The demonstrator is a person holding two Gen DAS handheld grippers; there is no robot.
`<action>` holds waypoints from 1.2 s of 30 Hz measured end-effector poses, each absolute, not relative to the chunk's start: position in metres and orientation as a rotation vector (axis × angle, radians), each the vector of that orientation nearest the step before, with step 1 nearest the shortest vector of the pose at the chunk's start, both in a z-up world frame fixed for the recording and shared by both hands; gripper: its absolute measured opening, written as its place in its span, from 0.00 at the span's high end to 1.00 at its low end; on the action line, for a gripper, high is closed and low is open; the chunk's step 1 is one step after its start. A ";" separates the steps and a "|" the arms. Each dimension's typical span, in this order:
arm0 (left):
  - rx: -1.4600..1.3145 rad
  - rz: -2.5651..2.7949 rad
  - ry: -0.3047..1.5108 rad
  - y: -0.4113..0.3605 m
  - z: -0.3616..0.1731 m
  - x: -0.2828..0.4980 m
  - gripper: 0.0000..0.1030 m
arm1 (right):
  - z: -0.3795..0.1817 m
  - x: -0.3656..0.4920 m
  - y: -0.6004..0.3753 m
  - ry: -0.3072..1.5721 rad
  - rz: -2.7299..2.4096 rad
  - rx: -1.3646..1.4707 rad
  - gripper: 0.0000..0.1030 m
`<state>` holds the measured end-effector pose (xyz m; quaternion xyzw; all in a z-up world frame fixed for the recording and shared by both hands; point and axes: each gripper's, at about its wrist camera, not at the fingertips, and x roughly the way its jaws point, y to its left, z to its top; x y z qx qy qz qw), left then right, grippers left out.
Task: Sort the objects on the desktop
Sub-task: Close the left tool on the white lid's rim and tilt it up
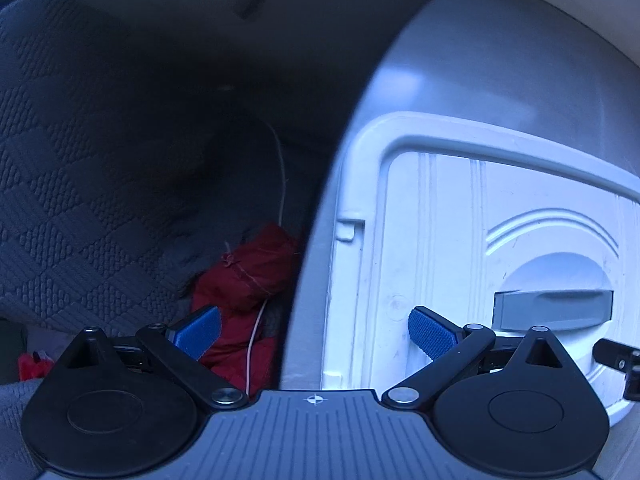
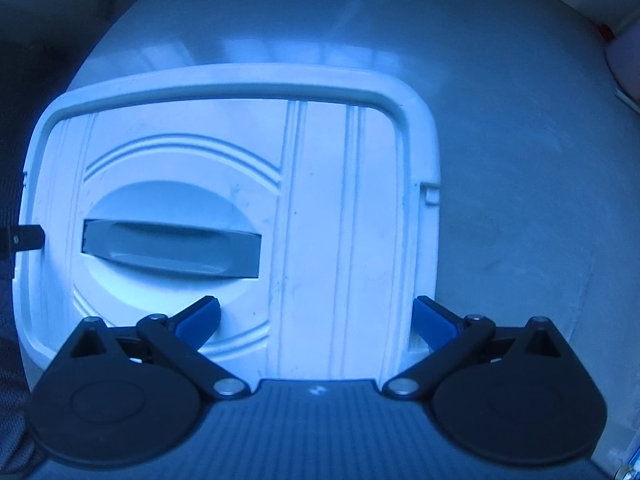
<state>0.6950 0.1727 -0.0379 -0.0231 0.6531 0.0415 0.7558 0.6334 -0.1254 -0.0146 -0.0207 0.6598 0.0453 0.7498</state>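
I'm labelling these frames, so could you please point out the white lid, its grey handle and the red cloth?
White lid point(image 2: 340, 208): right wrist view, on its flat ribbed panel.
Grey handle point(image 2: 172, 250): right wrist view, on the middle of the bar.
Red cloth point(image 1: 248, 272): left wrist view, on its bunched upper fold.

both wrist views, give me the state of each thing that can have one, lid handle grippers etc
white lid: closed, lying flat on its box
grey handle: folded down in its recess
left gripper: open, nothing between the fingers
right gripper: open, over the lid, holding nothing
red cloth bag: tied shut, off the table
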 end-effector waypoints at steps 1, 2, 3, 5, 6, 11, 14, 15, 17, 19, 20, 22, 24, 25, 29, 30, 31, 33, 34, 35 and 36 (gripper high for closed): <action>-0.051 0.090 1.422 0.177 -0.038 0.694 0.01 | -0.013 0.634 -0.122 1.444 0.103 -0.047 0.00; -0.054 0.090 1.419 0.181 -0.038 0.693 0.01 | -0.012 0.635 -0.118 1.447 0.108 -0.049 0.00; -0.056 0.090 1.416 0.185 -0.038 0.692 0.01 | -0.011 0.635 -0.115 1.448 0.114 -0.052 0.00; -0.063 0.097 1.404 0.194 -0.038 0.690 0.01 | -0.008 0.635 -0.107 1.450 0.132 -0.061 0.00; -0.066 0.101 1.398 0.198 -0.038 0.689 0.01 | -0.006 0.635 -0.103 1.451 0.139 -0.068 0.00; -0.117 0.081 1.389 0.222 -0.040 0.684 0.01 | 0.001 0.636 -0.085 1.445 0.154 -0.098 0.00; -0.171 0.068 1.396 0.238 -0.043 0.682 0.02 | 0.006 0.636 -0.076 1.444 0.172 -0.115 0.00; -0.196 0.058 1.400 0.243 -0.043 0.681 0.02 | 0.008 0.635 -0.073 1.443 0.183 -0.122 0.00; -0.236 0.039 1.401 0.250 -0.046 0.679 0.02 | 0.011 0.635 -0.066 1.439 0.207 -0.138 0.00; -0.264 0.018 1.391 0.253 -0.048 0.676 0.02 | 0.015 0.636 -0.062 1.434 0.218 -0.149 0.00; -0.278 0.007 1.385 0.254 -0.050 0.674 0.02 | 0.017 0.636 -0.061 1.432 0.217 -0.154 0.00; -0.331 -0.028 1.358 0.258 -0.054 0.670 0.04 | 0.020 0.637 -0.061 1.429 0.215 -0.160 0.00; -0.423 -0.072 1.321 0.265 -0.061 0.666 0.10 | 0.024 0.638 -0.061 1.426 0.220 -0.162 0.00; -0.461 -0.095 1.305 0.267 -0.063 0.664 0.19 | 0.026 0.639 -0.062 1.425 0.224 -0.162 0.00; -0.516 -0.173 1.251 0.271 -0.069 0.655 0.23 | 0.035 0.643 -0.068 1.430 0.226 -0.139 0.00; -0.521 -0.185 1.247 0.272 -0.071 0.654 0.23 | 0.038 0.644 -0.070 1.432 0.227 -0.127 0.00; -0.528 -0.196 1.244 0.273 -0.072 0.653 0.24 | 0.041 0.646 -0.073 1.433 0.228 -0.110 0.01; -0.548 -0.210 1.243 0.275 -0.076 0.652 0.25 | 0.051 0.651 -0.081 1.424 0.221 -0.056 0.02; -0.551 -0.221 1.237 0.275 -0.077 0.650 0.25 | 0.057 0.653 -0.086 1.413 0.213 -0.026 0.02; -0.559 -0.231 1.231 0.276 -0.079 0.648 0.25 | 0.063 0.657 -0.092 1.399 0.203 -0.001 0.02; -0.570 -0.242 1.226 0.278 -0.082 0.646 0.24 | 0.068 0.661 -0.097 1.386 0.193 0.018 0.02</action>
